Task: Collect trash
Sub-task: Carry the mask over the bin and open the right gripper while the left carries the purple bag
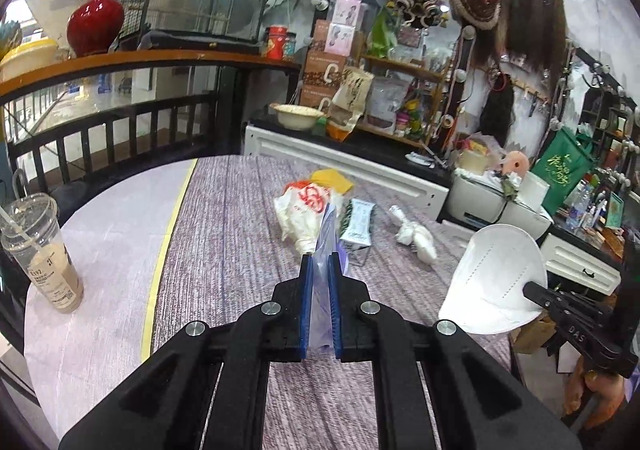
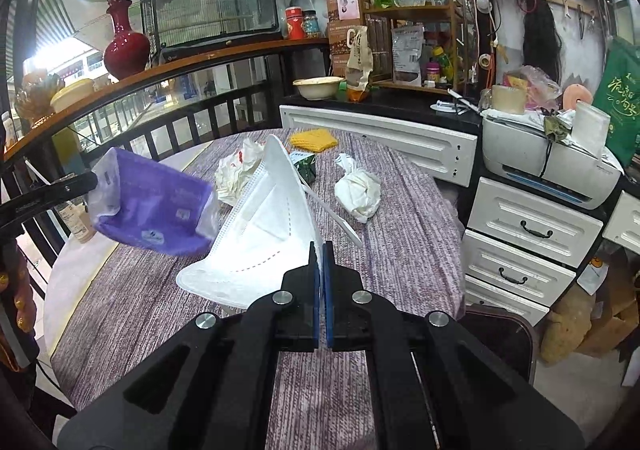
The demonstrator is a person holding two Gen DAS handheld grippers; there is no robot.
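My left gripper (image 1: 319, 260) is shut on a purple plastic packet (image 1: 325, 246), held above the table; the right wrist view shows the same purple packet (image 2: 154, 206) hanging from the left gripper's black tip at the left edge. My right gripper (image 2: 321, 248) is shut on a white folded face mask (image 2: 264, 226), lifted off the table. In the left wrist view that mask (image 1: 494, 278) hangs at the right. On the table lie a crumpled white bag with red print (image 1: 302, 214), a green-white wrapper (image 1: 357, 224), a knotted white bag (image 1: 416, 236) and a yellow cloth (image 1: 332, 179).
The round table (image 1: 224, 234) has a mauve striped cloth. A plastic cup of milk tea with a straw (image 1: 40, 254) stands at its left edge. Behind are a black railing (image 1: 120, 130), white drawers (image 2: 528, 234), a printer (image 2: 552, 166) and cluttered shelves.
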